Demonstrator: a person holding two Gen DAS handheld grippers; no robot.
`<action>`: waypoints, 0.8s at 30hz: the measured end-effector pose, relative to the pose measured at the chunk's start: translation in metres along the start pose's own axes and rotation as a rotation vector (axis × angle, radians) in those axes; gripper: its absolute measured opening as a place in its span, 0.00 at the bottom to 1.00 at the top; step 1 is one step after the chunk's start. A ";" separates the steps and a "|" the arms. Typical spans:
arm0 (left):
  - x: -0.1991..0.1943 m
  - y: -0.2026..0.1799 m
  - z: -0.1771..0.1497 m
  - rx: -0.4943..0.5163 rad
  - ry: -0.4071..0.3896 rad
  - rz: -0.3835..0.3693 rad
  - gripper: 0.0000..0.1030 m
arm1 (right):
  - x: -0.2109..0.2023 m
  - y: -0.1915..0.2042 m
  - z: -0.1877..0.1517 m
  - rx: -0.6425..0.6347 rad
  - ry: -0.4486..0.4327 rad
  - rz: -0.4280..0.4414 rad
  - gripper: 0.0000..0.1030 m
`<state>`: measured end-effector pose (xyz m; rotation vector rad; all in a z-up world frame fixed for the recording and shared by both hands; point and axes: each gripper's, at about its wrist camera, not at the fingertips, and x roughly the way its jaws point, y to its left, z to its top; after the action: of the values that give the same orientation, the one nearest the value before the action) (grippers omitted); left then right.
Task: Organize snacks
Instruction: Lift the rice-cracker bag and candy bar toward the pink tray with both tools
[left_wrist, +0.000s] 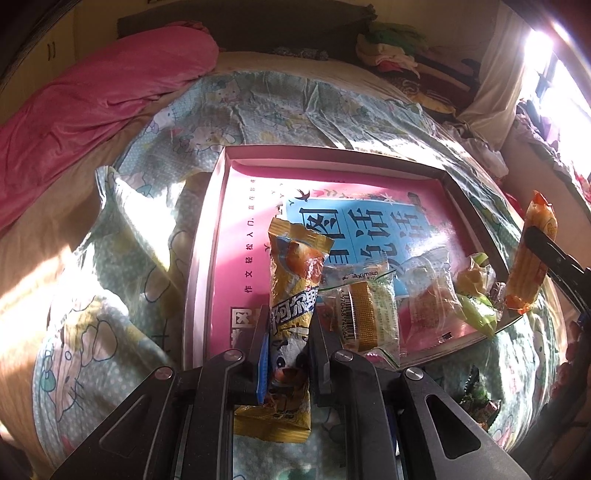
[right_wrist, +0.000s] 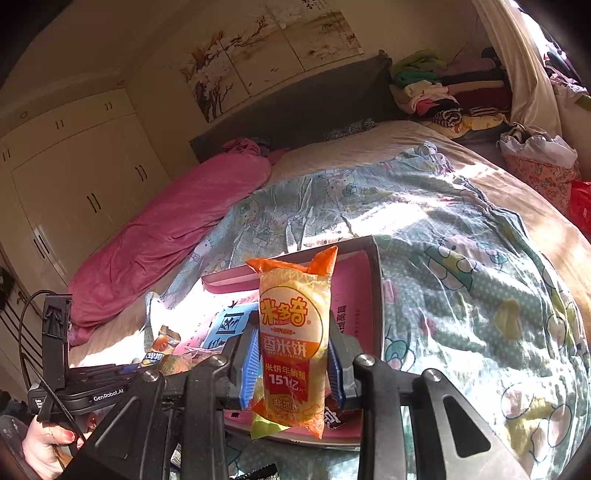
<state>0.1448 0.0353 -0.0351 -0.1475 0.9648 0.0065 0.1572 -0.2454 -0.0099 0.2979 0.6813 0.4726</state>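
My left gripper (left_wrist: 286, 325) is shut on a long yellow snack bag (left_wrist: 291, 280), held over the near edge of a pink shallow box (left_wrist: 236, 229) lying on the bed. Inside the box sit a clear biscuit packet (left_wrist: 364, 310), a clear packet with an orange cake (left_wrist: 430, 295) and a green-yellow packet (left_wrist: 474, 295). My right gripper (right_wrist: 291, 354) is shut on an orange rice cracker pack (right_wrist: 291, 332), held upright above the box's near right corner (right_wrist: 354, 295). In the left wrist view that same cracker pack (left_wrist: 528, 266) shows at the right, clamped by the right gripper's black finger (left_wrist: 546, 251).
The box rests on a cartoon-print quilt (left_wrist: 166, 177) covering the bed. A pink blanket (left_wrist: 92, 96) lies along the far left side. Clothes are piled (right_wrist: 443, 85) at the headboard. More wrapped snacks (left_wrist: 476, 402) lie on the quilt near the box. A hand (right_wrist: 48, 439) holds the left gripper's handle.
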 end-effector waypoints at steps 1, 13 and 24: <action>0.001 -0.001 0.000 0.003 0.001 -0.001 0.16 | 0.001 -0.001 0.000 0.001 0.002 -0.006 0.31; 0.009 -0.011 0.001 0.010 0.005 0.005 0.16 | 0.010 -0.006 -0.004 0.006 0.036 -0.034 0.31; 0.014 -0.021 0.006 0.017 -0.002 0.026 0.16 | 0.020 0.003 -0.008 -0.041 0.060 -0.046 0.31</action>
<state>0.1592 0.0144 -0.0407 -0.1193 0.9648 0.0226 0.1646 -0.2316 -0.0249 0.2291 0.7347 0.4523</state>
